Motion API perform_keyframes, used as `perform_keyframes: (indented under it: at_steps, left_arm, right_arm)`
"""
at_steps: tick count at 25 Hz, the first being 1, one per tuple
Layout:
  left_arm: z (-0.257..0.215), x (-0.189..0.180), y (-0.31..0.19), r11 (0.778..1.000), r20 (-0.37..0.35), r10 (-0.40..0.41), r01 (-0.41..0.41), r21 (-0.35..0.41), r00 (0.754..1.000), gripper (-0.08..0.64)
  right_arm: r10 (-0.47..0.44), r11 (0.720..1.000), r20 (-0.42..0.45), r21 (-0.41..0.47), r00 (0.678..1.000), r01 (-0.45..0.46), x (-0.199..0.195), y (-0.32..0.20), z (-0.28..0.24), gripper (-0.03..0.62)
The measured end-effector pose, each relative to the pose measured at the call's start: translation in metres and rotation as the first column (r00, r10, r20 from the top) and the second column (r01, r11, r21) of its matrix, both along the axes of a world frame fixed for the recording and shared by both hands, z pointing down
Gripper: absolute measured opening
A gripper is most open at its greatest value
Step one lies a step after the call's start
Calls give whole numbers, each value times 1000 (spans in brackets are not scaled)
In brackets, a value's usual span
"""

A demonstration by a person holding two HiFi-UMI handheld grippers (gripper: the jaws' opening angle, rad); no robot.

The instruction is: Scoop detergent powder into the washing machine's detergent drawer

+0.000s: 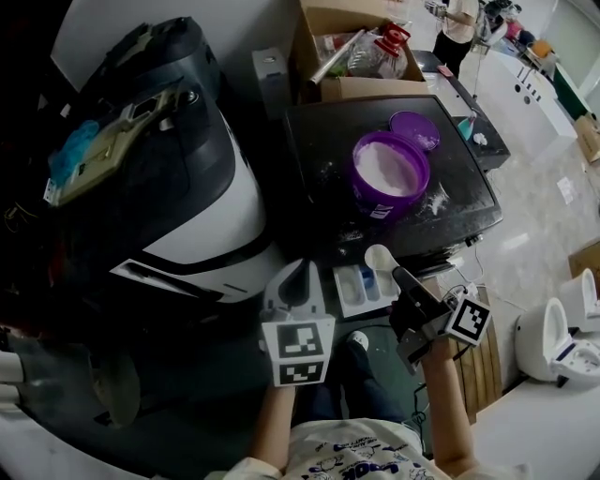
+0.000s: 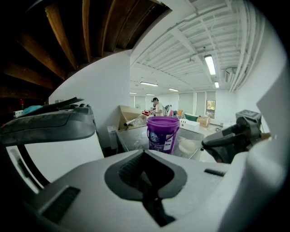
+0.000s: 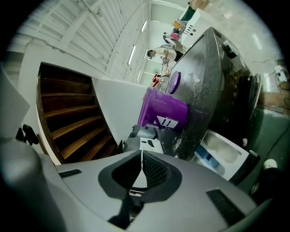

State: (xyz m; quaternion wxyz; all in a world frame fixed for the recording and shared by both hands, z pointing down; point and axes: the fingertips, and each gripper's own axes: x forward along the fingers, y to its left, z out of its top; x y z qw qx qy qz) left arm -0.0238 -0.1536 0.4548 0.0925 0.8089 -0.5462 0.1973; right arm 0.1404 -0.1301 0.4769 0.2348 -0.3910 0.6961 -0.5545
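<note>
The purple detergent tub (image 1: 391, 174) stands open on the dark washer top (image 1: 319, 141), full of white powder, with its lid (image 1: 414, 129) lying behind it. Below the top's front edge the detergent drawer (image 1: 359, 287) is pulled out. My right gripper (image 1: 401, 277) is shut on the handle of a white scoop (image 1: 378, 258), whose bowl hangs over the drawer. My left gripper (image 1: 298, 281) is shut and empty just left of the drawer. The left gripper view shows the tub (image 2: 162, 133) and the scoop (image 2: 188, 146). In the right gripper view the tub (image 3: 163, 111) and the drawer (image 3: 222, 156) lie ahead.
A large black-and-white machine (image 1: 178, 169) fills the left. A cardboard box (image 1: 352, 52) with clutter sits behind the washer. White toilets (image 1: 562, 328) stand on the floor at right. A person (image 1: 459, 23) stands far back. Spilled powder dusts the washer top.
</note>
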Motion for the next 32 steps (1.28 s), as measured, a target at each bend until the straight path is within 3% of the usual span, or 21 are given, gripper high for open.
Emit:
perform_keyframes:
  at_steps: [10, 12, 14, 16, 21, 26, 32]
  left_arm:
    - [23, -3, 5, 999, 4, 13, -13, -35, 1000, 2]
    - [26, -3, 5, 999, 7, 17, -17, -38, 1000, 2]
    - [29, -3, 6, 999, 8, 20, -20, -41, 1000, 2]
    - [33, -4, 6, 999, 7, 21, -21, -43, 1000, 2]
    - [40, -7, 8, 998, 6, 15, -15, -56, 1000, 2]
    - [45, -9, 10, 998, 3, 8, -8, -66, 1000, 2]
    - [55, -11, 13, 996, 6, 3, -2, -84, 1000, 2]
  right_arm:
    - [-39, 999, -217, 3, 975, 41, -11, 2, 26, 20]
    - [-41, 999, -242, -14, 969, 38, -15, 4, 31, 20]
    - [-24, 996, -226, -90, 974, 4, -20, 10, 40, 20]
    - [-46, 997, -249, -77, 967, 28, -27, 10, 43, 20]
    - [-105, 993, -456, 0, 884, 118, -26, 7, 54, 20]
    - [-102, 991, -567, 16, 818, 134, -25, 7, 63, 20]
    - [-114, 976, -740, 39, 663, 212, -31, 8, 74, 20]
